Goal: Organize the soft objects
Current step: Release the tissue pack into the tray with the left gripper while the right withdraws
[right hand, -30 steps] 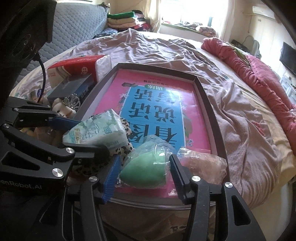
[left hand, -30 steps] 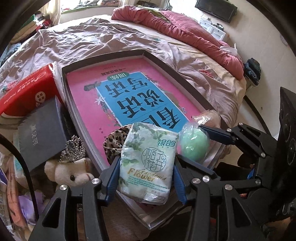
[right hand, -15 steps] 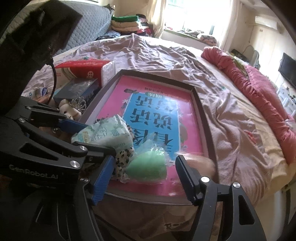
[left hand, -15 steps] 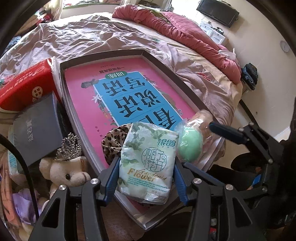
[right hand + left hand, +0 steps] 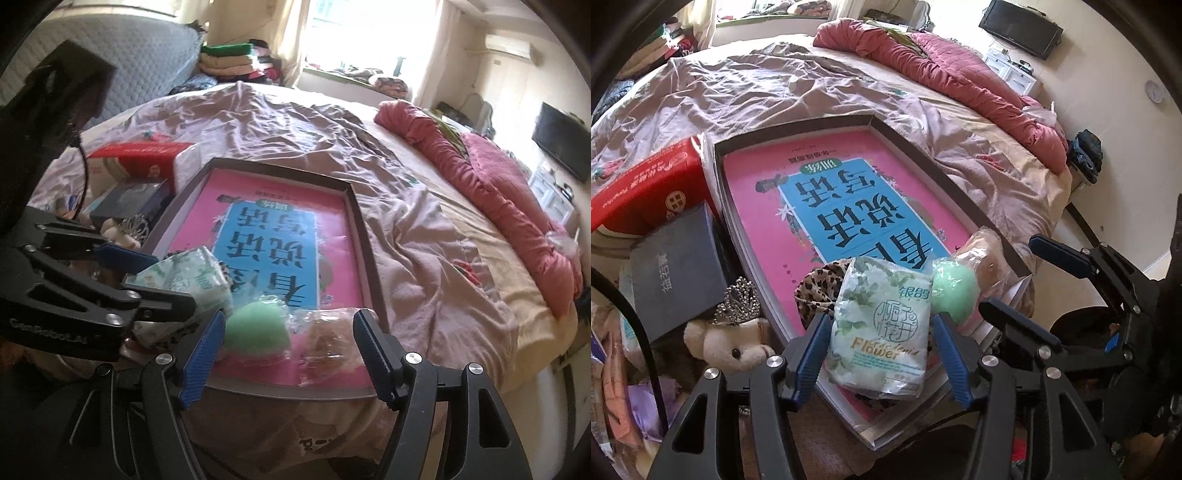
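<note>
Your right fingers (image 5: pixel 201 360) have just been opening and now stand wide, clear of the green sponge ball (image 5: pixel 256 332), which sits bagged in clear film between them on the near edge of the tray (image 5: pixel 364 258). A second ago those pads were pinching it, so that's a release: ball is down, next to the tan bagged item (image 5: pixel 328 332) in the near right corner. The right gripper (image 5: pixel 288 360) has also pulled back and up a bit.

Your left fingers (image 5: pixel 809 358) have been easing apart too. The tissue pack (image 5: pixel 881 328) is between them, but the left pad shows a gap and the right one is at most brushing the wrapper; I'd call that let go, not a pinch. The pack lies on the tray's near edge, partly over the leopard-print fabric piece (image 5: pixel 816 284), touching the green ball on its right side. The left gripper (image 5: pixel 879 358) itself has barely moved.

My read: both placements are done, four soft items grouped along the near end of the tray on top of the pink-and-blue book (image 5: pixel 827 206).

Still outside, left of the tray: teddy bear with tiara (image 5: pixel 733 347), likely next. Grey box (image 5: pixel 679 273) and red tissue package (image 5: pixel 646 184) are beside it; the red one may count as soft, your call
</note>
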`<action>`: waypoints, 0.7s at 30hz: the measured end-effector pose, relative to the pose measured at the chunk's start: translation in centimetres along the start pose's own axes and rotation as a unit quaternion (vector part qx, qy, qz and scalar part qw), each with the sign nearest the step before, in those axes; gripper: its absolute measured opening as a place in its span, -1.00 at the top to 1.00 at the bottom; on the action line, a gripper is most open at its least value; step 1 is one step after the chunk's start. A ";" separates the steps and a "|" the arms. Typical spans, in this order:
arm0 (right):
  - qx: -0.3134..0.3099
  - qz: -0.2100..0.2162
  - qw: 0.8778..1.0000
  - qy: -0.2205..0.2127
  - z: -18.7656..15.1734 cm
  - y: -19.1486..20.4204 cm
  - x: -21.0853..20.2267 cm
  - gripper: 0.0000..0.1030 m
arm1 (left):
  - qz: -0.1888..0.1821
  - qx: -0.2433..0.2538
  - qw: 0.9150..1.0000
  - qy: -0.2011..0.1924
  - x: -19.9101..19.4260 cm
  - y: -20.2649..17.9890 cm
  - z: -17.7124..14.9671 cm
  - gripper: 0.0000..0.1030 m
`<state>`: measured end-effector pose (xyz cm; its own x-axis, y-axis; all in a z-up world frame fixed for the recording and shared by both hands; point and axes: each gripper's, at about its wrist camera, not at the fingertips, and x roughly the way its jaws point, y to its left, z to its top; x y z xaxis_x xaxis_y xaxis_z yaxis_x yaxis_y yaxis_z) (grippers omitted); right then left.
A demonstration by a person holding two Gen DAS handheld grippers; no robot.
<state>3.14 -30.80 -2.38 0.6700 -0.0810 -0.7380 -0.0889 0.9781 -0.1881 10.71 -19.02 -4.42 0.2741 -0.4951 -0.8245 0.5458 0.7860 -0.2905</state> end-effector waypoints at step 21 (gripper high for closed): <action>0.047 -0.007 0.999 -0.009 1.0 -1.0 -0.7 -0.44 | 0.018 -0.010 0.999 -0.035 -3.4 0.2 -0.2 -0.20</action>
<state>3.48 -31.56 -1.03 0.6835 -0.0928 -0.7240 -0.0099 0.9906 -0.1364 9.73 -17.16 -1.77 0.3481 -0.4904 -0.7990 0.5191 0.8105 -0.2713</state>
